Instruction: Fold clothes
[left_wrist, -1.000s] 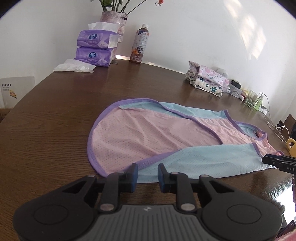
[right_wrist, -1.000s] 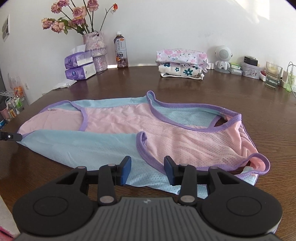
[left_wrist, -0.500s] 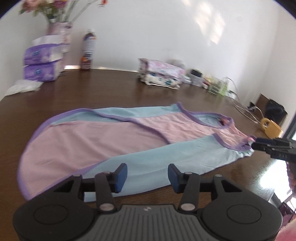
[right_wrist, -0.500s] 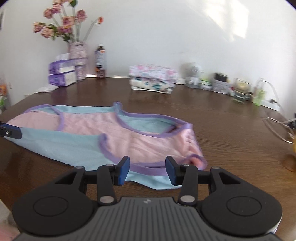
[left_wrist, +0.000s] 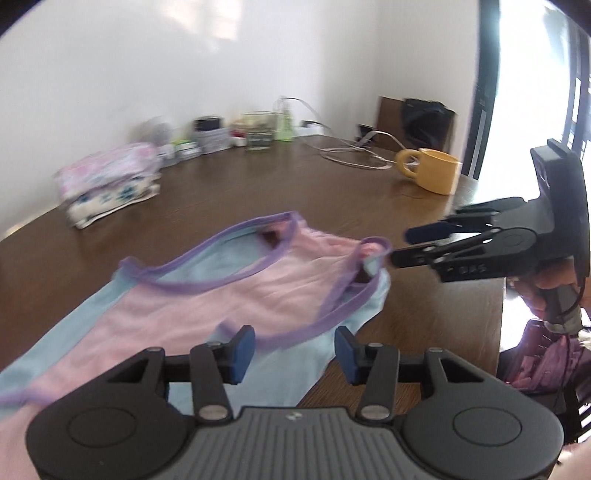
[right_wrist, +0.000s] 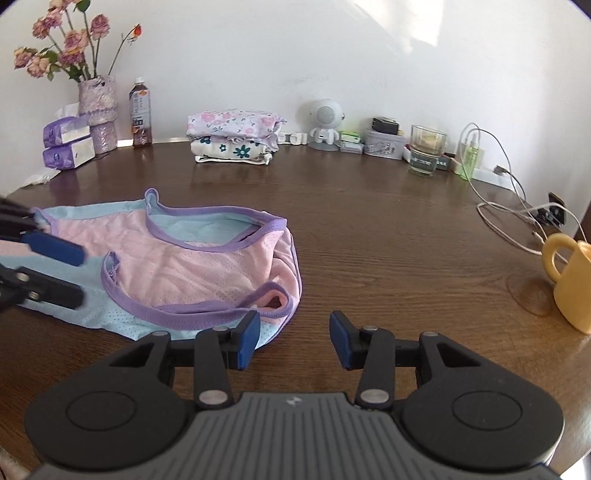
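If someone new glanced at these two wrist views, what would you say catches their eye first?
First, the pink and blue garment with purple trim, spread on the dark wooden table. Next, the two open hand-held grippers: the right hand-held gripper near the shoulder strap, the left hand-held gripper over the garment's near edge. Then the yellow mug at the table's right edge and the folded floral clothes by the wall.
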